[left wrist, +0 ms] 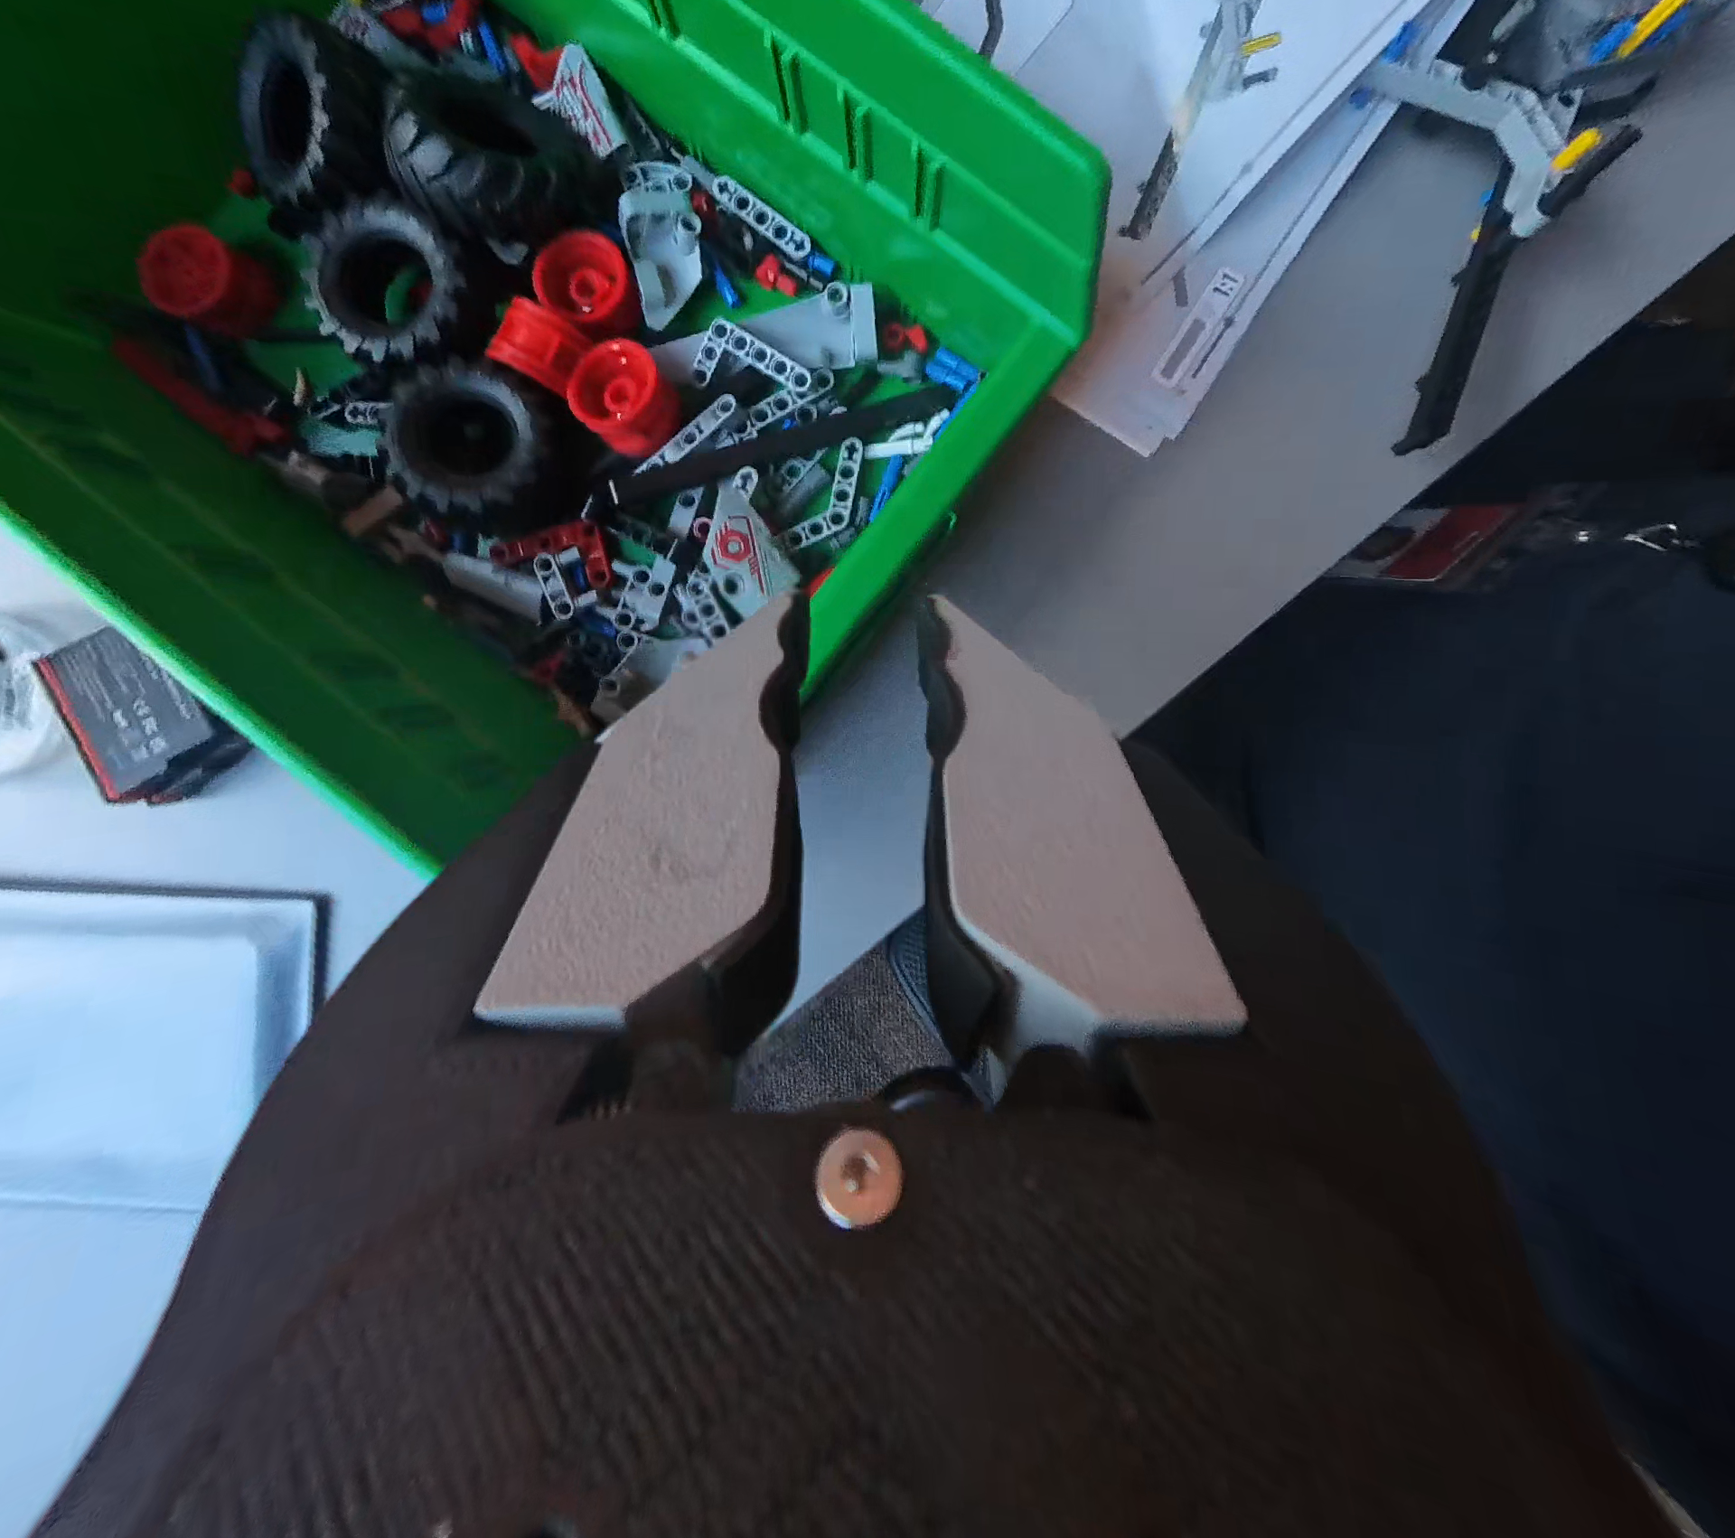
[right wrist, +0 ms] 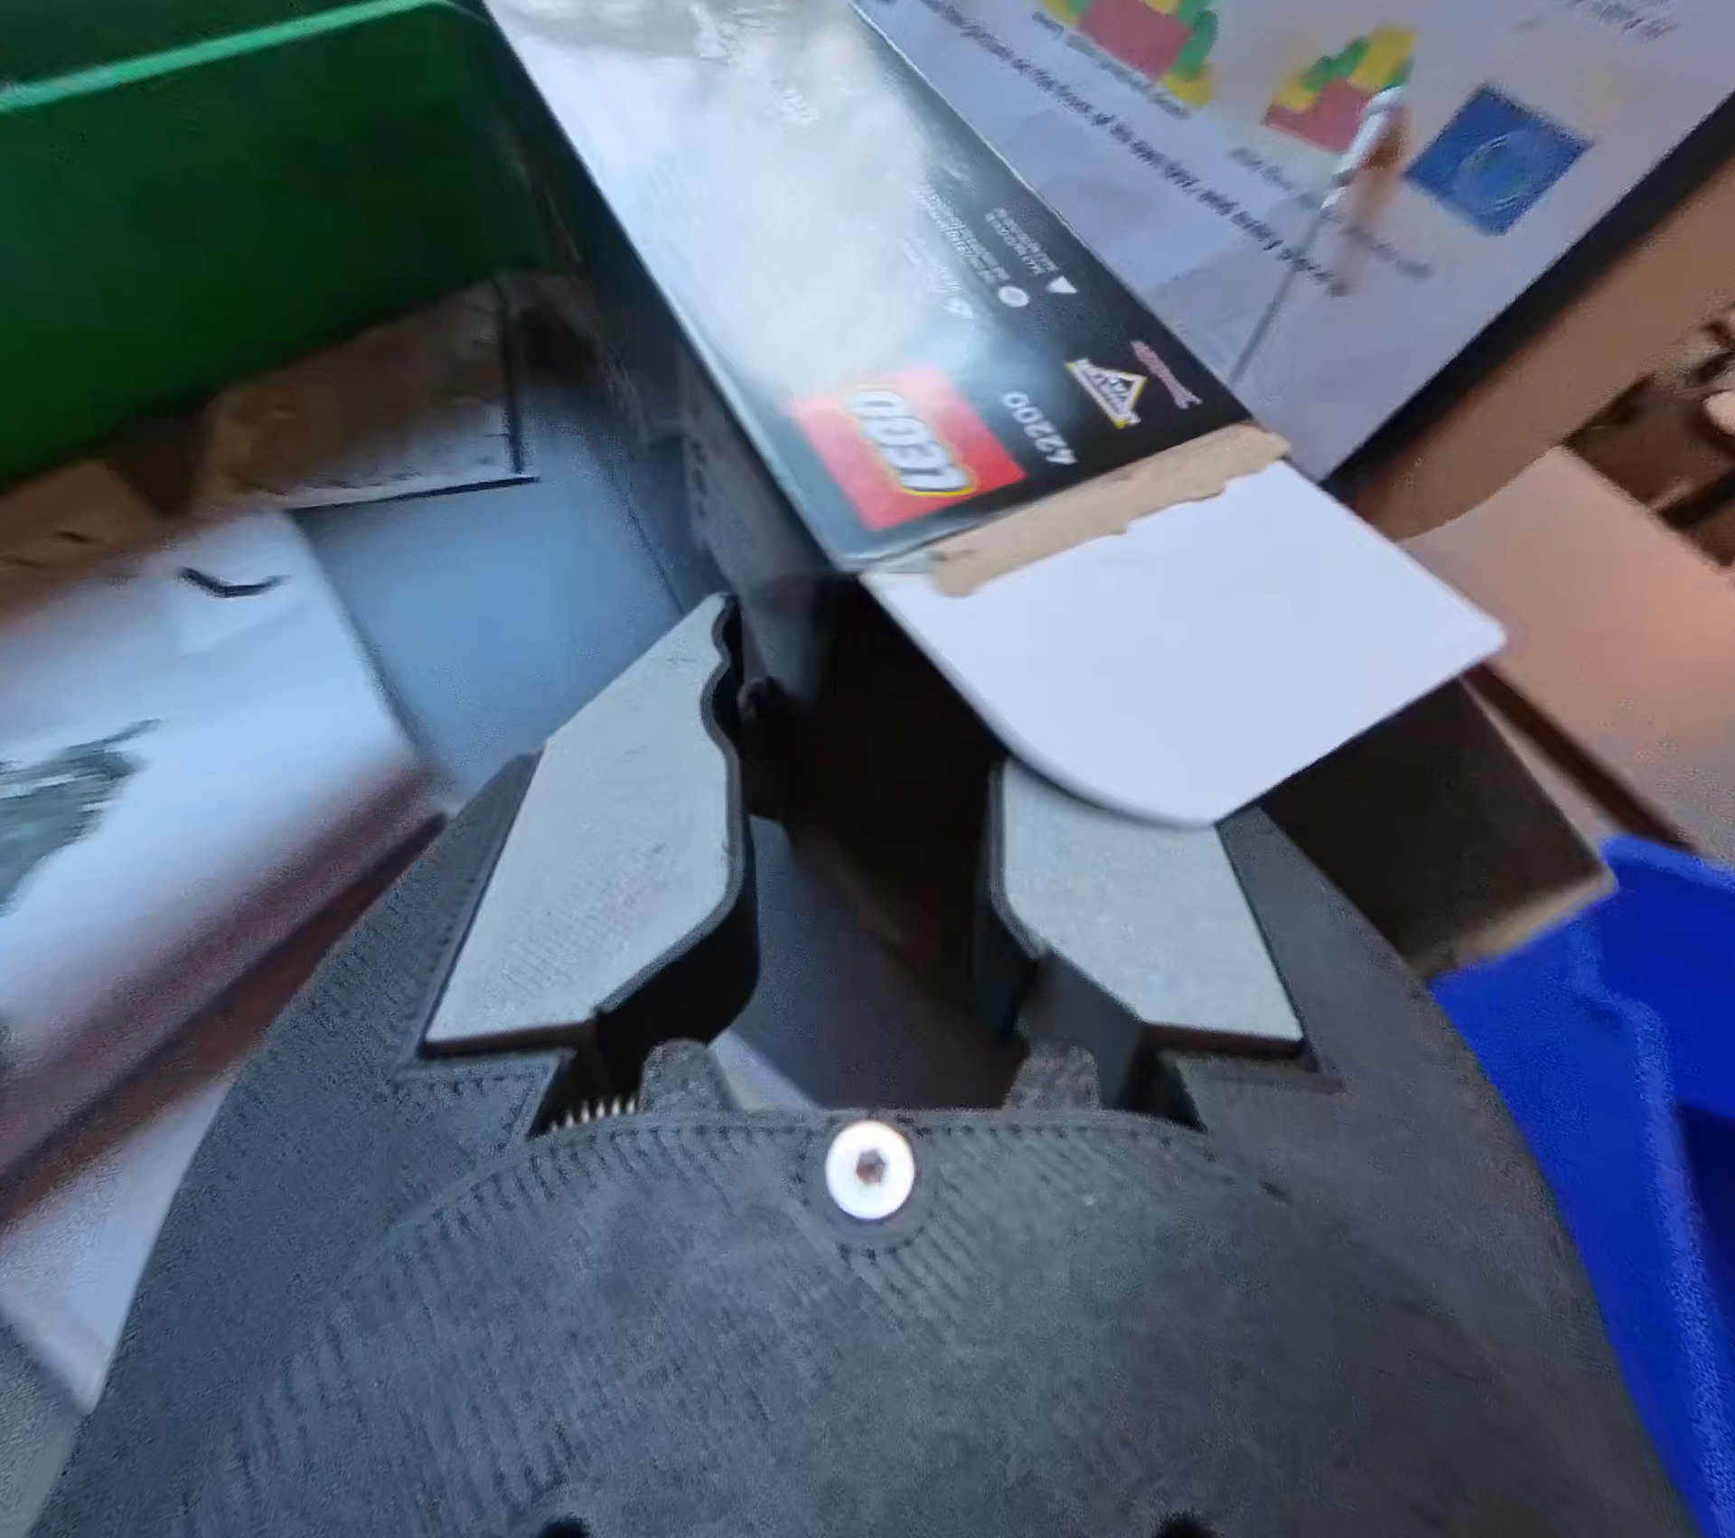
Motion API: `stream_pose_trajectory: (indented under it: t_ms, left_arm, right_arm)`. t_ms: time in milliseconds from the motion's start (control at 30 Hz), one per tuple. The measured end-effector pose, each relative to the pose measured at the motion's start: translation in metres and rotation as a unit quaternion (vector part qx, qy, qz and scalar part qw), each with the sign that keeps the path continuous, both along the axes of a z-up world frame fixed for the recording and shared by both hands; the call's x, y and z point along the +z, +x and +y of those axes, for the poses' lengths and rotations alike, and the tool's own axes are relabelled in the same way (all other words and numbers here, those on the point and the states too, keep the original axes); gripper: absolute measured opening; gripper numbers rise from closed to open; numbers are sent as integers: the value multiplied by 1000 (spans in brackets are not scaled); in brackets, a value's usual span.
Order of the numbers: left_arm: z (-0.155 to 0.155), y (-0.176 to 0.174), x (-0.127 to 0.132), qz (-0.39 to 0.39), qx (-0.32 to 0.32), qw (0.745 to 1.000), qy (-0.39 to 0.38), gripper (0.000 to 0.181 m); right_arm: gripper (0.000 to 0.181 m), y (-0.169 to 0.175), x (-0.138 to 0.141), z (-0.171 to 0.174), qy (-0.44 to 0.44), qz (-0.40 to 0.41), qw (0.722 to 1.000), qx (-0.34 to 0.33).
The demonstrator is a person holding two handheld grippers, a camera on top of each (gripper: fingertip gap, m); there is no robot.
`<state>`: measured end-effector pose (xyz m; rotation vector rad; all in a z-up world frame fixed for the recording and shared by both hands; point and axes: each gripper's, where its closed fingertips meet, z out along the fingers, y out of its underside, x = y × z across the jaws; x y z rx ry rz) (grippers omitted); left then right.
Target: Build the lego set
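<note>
Green plastic walls of the bin take up most of what my left tool looks at. The bin sits on the grey surface, and it is my landmark for everything else. Inside it lies a heap of loose lego pieces: 4 black knobby tyres toward the far side, red wheel hubs in the middle, and grey perforated beams with small blue and red pins spread toward the near corner. My left tool hangs above the bin's near corner, jaws parted by a narrow gap and holding nothing; one fingertip overlaps the bin's rim, the other sits over bare surface.

Just beside the bin, past its long ribbed wall, an open instruction booklet lies flat. Beyond the booklet, farther from the bin, the half-built model rests on the surface, grey and black with yellow and blue bits, 1 long black arm reaching toward the surface's edge. On the bin's opposite side a small dark box lies near its wall.

My right tool looks at the bin's outer wall from low down, blurred. Next to the bin stands the black lego box, its white end flap open and covering one of my fingertips. The jaws stand wide apart and grip nothing. Behind the box a printed sheet shows coloured brick pictures; a blue container sits on the side of the tool away from the bin.
</note>
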<state>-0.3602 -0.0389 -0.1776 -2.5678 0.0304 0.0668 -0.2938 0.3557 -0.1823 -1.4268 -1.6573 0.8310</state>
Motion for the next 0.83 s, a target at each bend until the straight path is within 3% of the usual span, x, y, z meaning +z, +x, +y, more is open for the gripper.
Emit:
stream_pose_trajectory:
  t_ms: [133, 467, 667, 833]
  left_arm:
    - [-1, 10, 4, -12, 4, 1000, 7, 22]
    - [47, 67, -13, -17, -77, 997, 1, 31]
    - [93, 110, -12, -11, -155, 988, -8, 33]
    - [119, 129, -42, 11, -186, 978, -91, 24]
  right_arm:
    - [49, -9, -6, 25, 58, -33, 998, -19]
    - [49, 38, 9, 2, -20, 38, 999, 19]
    - [41, 76, -1, -81, -135, 36, 964, 225]
    - [43, 84, -47, -130, -90, -65, 947, 300]
